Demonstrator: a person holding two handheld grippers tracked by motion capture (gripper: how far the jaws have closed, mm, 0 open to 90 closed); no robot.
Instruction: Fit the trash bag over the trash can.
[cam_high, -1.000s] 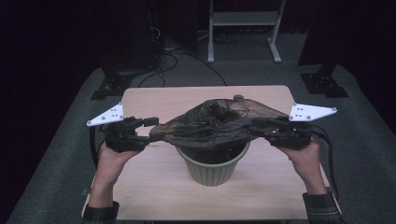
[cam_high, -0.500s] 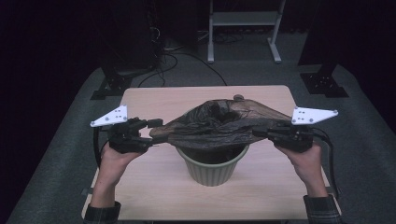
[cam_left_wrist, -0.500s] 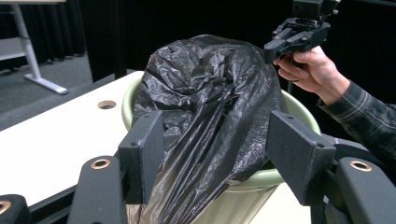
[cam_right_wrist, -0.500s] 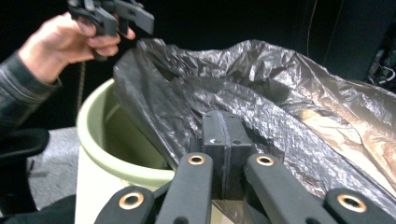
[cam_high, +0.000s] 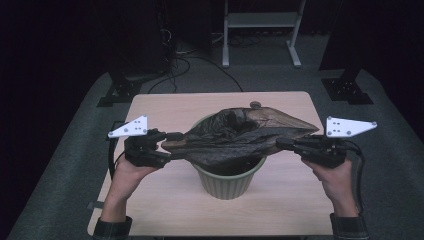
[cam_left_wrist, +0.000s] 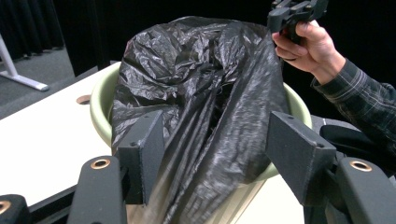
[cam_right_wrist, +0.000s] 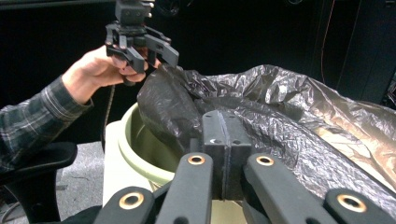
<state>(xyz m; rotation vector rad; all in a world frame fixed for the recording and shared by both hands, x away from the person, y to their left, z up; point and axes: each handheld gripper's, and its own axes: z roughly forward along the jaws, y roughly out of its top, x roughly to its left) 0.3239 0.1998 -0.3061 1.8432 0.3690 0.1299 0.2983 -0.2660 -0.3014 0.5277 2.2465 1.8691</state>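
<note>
Two grippers sit level with each other on either side of the bin, nearest my edge of the table (cam_high: 165, 107). My left gripper (cam_high: 172, 145) has its jaws spread wide in its own view, the black bag (cam_high: 235, 135) running loosely between them without being pinched. My right gripper (cam_high: 282, 144) has its jaws pressed flat together on the bag's edge at the opposite side. Between them the bag is stretched into a broad sheet across the mouth of the green bin (cam_high: 227, 182), with part of it sagging inside the rim. Beyond the bin, a small round disc (cam_high: 255, 105) lies on the tabletop near the far edge.
</note>
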